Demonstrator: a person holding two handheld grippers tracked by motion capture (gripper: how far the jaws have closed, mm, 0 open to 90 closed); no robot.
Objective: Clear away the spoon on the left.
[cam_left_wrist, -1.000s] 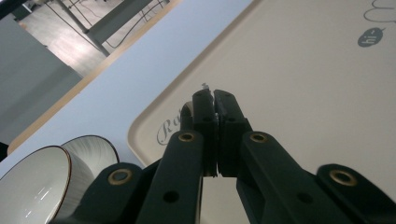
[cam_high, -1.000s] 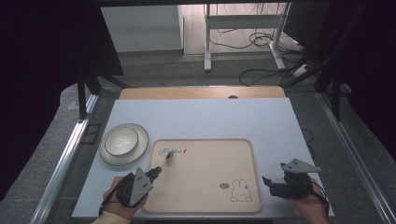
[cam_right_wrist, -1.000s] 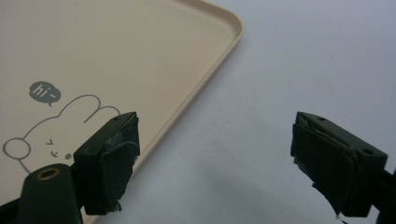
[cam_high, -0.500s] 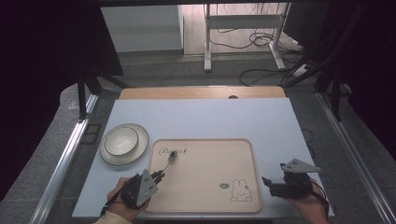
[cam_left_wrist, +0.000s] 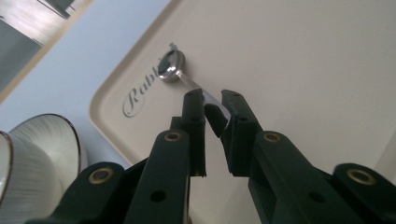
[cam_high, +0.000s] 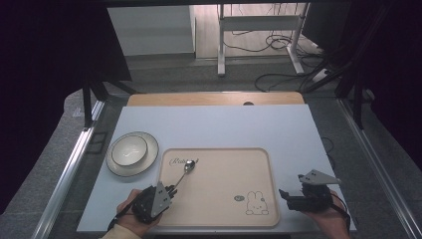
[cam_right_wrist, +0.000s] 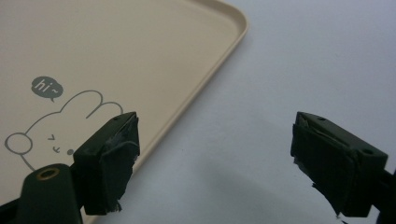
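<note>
One spoon (cam_high: 185,172) — one tray (cam_high: 224,164)

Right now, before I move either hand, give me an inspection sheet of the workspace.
Surface: pale blue table, wooden strip along the far edge.
Job's things: beige tray with rabbit print; spoon lying on the tray, bowl end by the lettering; white bowl on a plate left of the tray.
Clutter: nothing seen.
Grippers: left gripper shut on the spoon handle; right gripper open, holding nothing, over the table beside the tray's edge.
Cables: floor cables beyond the table.
Surroundings: metal stand, dark curtains.
</note>
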